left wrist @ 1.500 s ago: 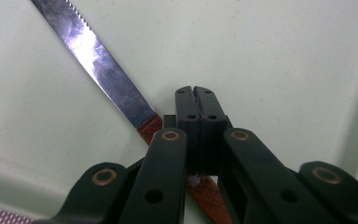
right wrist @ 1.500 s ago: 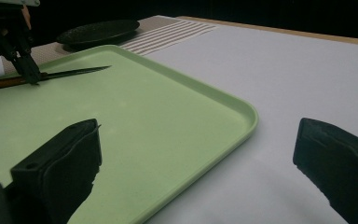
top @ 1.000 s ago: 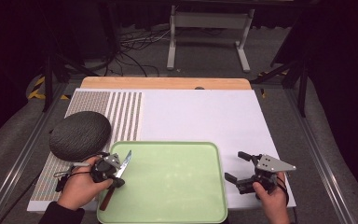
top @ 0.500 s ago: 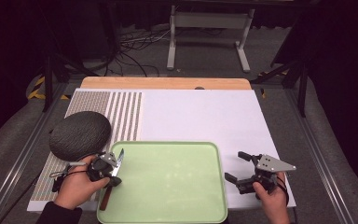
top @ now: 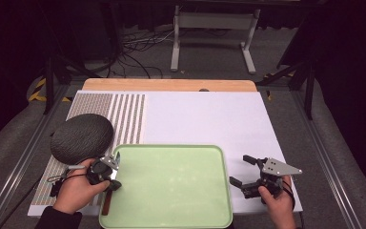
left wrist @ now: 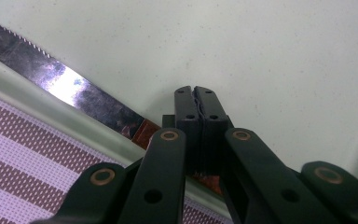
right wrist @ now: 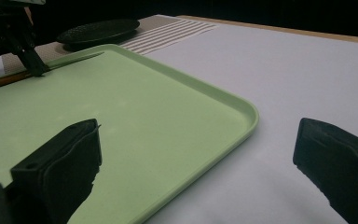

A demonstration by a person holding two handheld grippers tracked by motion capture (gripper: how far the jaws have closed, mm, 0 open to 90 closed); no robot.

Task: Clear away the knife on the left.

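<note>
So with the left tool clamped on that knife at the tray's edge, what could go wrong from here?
1. The left tool grips the knife by its handle end, so the long serrated blade may pivot or slip as it moves.
2. The knife lies along the green tray rim; its handle could catch there and shift the tray.
3. The dark round object sits close behind the left hand and might get bumped.

Table brightly lit, surroundings dark; glare on knife blade [left wrist: 70, 84]; near jaws blurred, images soft.
</note>
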